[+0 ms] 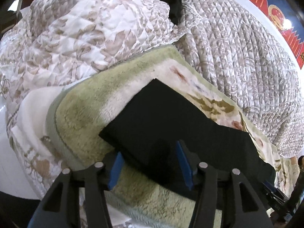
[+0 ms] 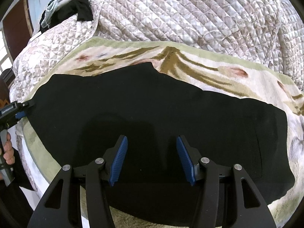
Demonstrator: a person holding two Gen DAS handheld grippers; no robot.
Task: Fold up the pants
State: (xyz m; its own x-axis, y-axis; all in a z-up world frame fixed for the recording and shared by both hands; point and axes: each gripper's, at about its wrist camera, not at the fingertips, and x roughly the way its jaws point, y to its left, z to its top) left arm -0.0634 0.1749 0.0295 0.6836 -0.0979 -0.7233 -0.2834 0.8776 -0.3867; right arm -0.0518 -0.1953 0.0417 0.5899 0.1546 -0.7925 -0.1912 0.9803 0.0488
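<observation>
Black pants lie flat on a fluffy green-and-cream blanket. In the left wrist view one end of the pants lies on the blanket. My left gripper is open just above the near edge of that end, with nothing between its blue pads. It also shows at the far left of the right wrist view, beside the pants' left end. My right gripper is open and empty, hovering over the middle of the pants near their front edge.
The blanket lies on a bed with a quilted floral cover, bunched into a mound on the left. Dark clothes lie at the bed's far corner. A red-and-blue wall poster is at the right.
</observation>
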